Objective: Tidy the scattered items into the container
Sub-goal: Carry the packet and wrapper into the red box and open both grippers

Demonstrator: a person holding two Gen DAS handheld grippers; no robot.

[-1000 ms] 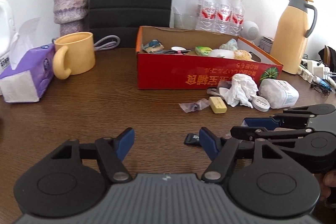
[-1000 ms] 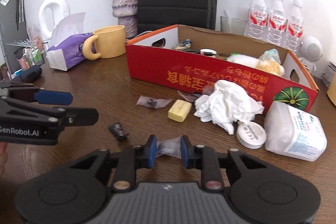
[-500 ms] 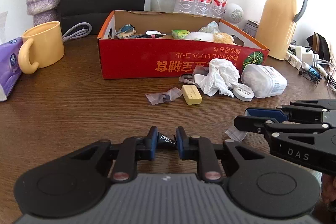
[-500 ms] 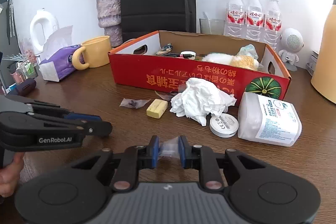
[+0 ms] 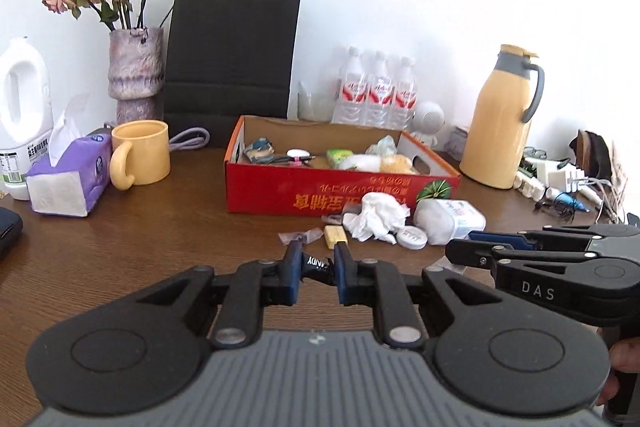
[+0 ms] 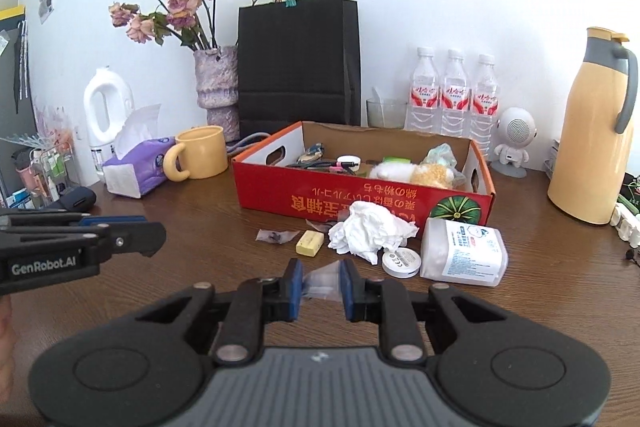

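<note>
We hold two wrappers clear of the bench (image 5: 120,259): our left gripper (image 5: 316,269) has its fingers nearly together, pinching a black candy wrapper (image 5: 316,266), while the right gripper (image 6: 321,281) pinches a clear plastic wrapper (image 6: 323,279) — both short of the red box (image 6: 360,201), with tissue (image 6: 370,229) lying before it.

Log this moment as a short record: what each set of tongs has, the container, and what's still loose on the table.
left tongs: shut on a black candy wrapper
right tongs: shut on a clear plastic wrapper
container: red cardboard box, open top, already holding several items
loose in front of box: crumpled tissue, yellow eraser-like block, small clear wrapper, round white tin, white plastic jar on its side
table: brown wood
</note>
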